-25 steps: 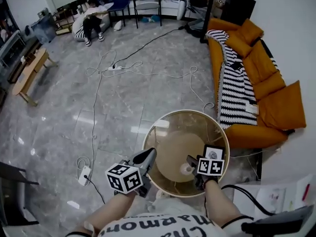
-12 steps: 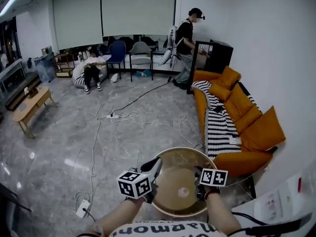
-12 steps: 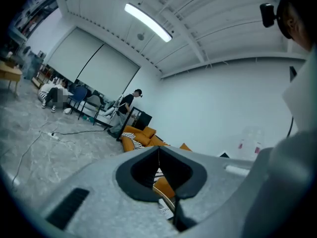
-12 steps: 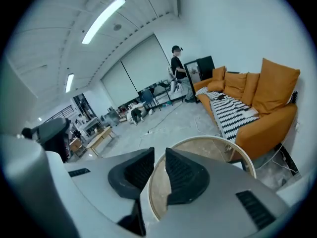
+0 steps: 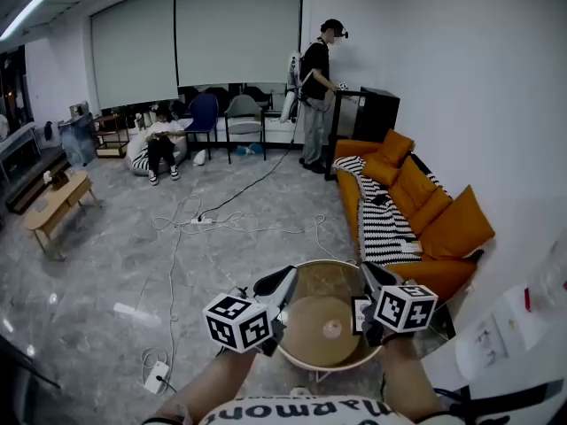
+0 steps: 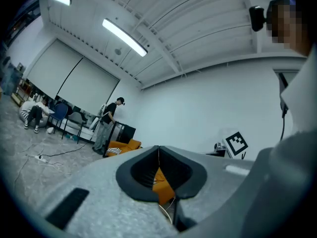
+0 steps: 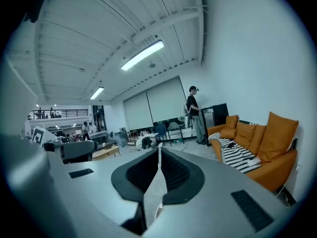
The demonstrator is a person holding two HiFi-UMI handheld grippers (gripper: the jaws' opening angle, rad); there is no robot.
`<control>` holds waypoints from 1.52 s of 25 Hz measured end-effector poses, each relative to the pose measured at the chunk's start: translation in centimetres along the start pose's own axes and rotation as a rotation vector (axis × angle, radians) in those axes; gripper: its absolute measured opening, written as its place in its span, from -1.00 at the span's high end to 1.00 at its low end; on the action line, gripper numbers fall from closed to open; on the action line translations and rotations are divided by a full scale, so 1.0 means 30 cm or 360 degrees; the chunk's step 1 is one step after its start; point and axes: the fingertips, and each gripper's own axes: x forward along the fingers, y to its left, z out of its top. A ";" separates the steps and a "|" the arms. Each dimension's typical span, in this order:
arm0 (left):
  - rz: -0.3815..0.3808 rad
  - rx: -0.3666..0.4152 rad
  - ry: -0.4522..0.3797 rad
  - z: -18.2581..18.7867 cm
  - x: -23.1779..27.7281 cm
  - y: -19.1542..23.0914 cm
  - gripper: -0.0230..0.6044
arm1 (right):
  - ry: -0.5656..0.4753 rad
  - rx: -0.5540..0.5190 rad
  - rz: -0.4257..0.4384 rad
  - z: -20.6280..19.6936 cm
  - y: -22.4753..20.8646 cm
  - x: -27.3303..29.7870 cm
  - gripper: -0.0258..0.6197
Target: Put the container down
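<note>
Above the grey marble floor (image 5: 133, 255), the round translucent amber plastic container (image 5: 310, 317) hangs level. The left gripper (image 5: 285, 277) and right gripper (image 5: 368, 273) are each pinched shut on its thin rim. Lower both sides together, keeping it flat, and release only once its base rests firmly.

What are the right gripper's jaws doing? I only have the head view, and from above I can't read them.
Observer: In the right gripper view, the right gripper has its jaws closing, the tips meeting, with nothing between them.
Operator: And the left one?
Observer: In the left gripper view, the left gripper also has its jaws together at the tips and holds nothing.
</note>
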 end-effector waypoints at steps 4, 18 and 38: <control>-0.0082 0.0044 -0.0014 -0.001 -0.154 -0.138 0.88 | -0.0067 -0.0041 -0.0032 0.002 0.113 -0.169 0.83; -0.0125 0.0066 -0.0019 0.002 -0.435 -0.371 0.88 | -0.0010 -0.0156 -0.0173 -0.073 0.283 -0.534 0.85; -0.0180 0.0070 -0.0040 0.016 -0.443 -0.482 0.88 | 0.0036 -0.0183 -0.0196 -0.112 0.259 -0.643 0.86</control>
